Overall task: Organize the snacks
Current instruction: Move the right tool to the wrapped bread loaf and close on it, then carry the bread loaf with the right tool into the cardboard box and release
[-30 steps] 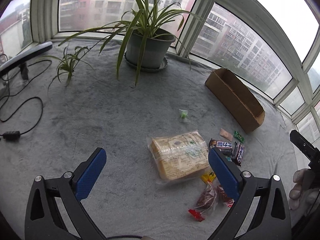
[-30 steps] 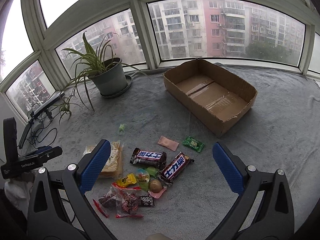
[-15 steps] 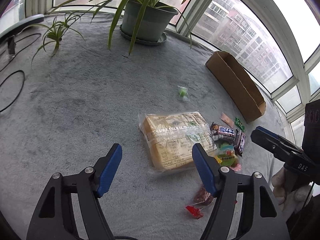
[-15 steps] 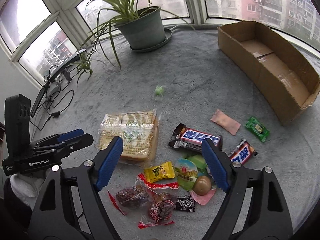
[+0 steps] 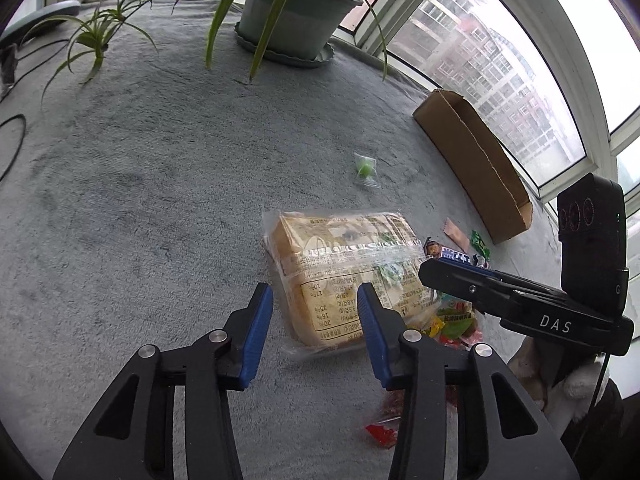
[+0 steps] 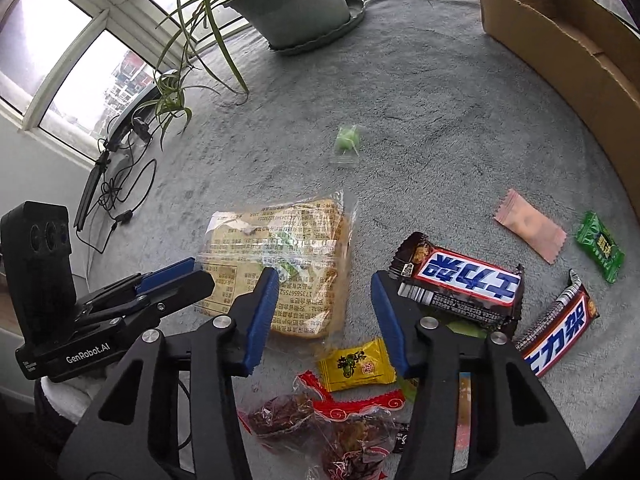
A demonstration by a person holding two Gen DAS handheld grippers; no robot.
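- Over the bread pack, both claws hung with jaws part open and closing; neither pinched anything yet. The pack lay flat on the grey blanket, well apart from the box, with the loose snacks just beside it on the box side.
- Left claw framed the pack's near corner. I judged that closing there might catch only the slack film, so the wrapper could tear or the loaf sag out on lifting.
- Right claw sat over the pack's edge toward the snack pile, its outer finger near the chocolate bar. Closing could nip the bar's wrapper or the yellow candy near the pack, dragging a second item along.
- Both claws crowded the same pack; the left claw's body showed just beside the pack in the right view. A collision between them looked possible if both closed in.
- Bread is soft, so a hard squeeze would likely crush it.
- Green candy lay alone beyond the pack, toward the plant pot; the pink sachet and green sweet sat between the pack and the box. These small ones could be swept off by a low pass.
- Blanket pile might snag a fingertip that dipped too low beside the pack.
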